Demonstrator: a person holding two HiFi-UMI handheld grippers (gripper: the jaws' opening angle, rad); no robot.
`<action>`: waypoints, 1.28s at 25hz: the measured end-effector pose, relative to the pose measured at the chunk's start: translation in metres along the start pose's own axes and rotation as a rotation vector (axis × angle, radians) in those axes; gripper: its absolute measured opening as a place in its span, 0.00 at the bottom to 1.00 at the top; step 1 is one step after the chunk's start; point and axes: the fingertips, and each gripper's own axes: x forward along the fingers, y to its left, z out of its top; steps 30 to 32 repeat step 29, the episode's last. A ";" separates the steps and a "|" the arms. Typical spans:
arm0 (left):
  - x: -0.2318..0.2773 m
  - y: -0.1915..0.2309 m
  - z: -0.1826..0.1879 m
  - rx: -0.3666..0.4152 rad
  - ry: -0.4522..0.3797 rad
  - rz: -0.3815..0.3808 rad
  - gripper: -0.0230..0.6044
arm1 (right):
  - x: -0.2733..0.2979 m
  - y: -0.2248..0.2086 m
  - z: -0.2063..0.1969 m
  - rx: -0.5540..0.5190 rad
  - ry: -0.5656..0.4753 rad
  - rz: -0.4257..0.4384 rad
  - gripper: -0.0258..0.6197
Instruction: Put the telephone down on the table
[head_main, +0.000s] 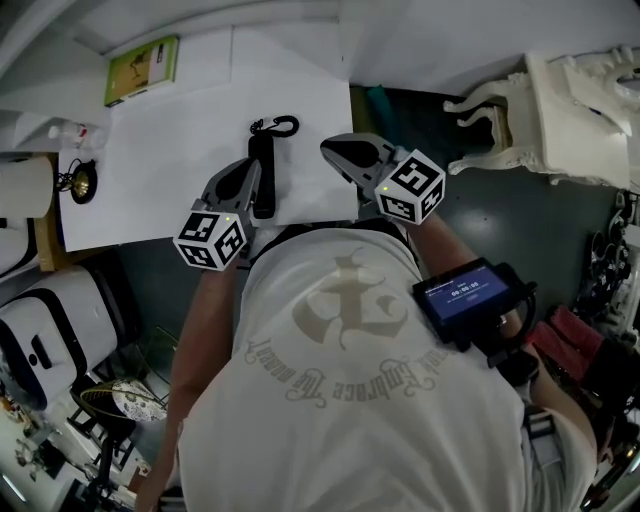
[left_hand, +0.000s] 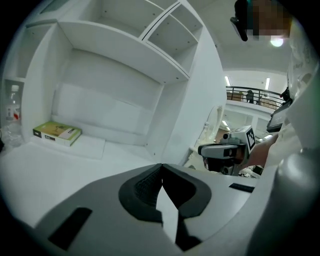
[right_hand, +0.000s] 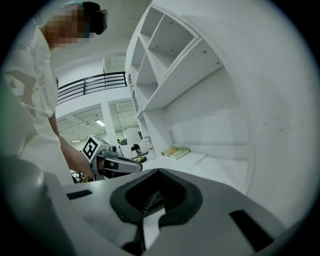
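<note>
The black telephone (head_main: 263, 176) lay flat on the white bench (head_main: 160, 170) near its front edge, its long axis pointing away from the person and its looped cord at the far end. The left gripper (head_main: 248, 168) was just beside it and the right gripper (head_main: 333, 150) was apart. Both had their jaws pressed together, empty. Bare bench stretched leftward.

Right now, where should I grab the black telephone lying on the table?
Take the telephone by its straight middle, coming down from above and pinching across its narrow width. It lies flat on the table, long and slim, pointing away from you.
</note>
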 end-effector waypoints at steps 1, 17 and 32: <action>-0.002 -0.001 -0.001 0.003 -0.004 -0.006 0.06 | -0.001 0.003 0.001 -0.003 -0.003 -0.002 0.06; -0.021 -0.021 -0.016 0.058 0.003 -0.117 0.06 | -0.014 0.028 -0.013 0.003 -0.026 -0.089 0.06; -0.037 -0.023 -0.025 0.067 0.001 -0.125 0.06 | -0.013 0.047 -0.015 -0.014 -0.029 -0.098 0.06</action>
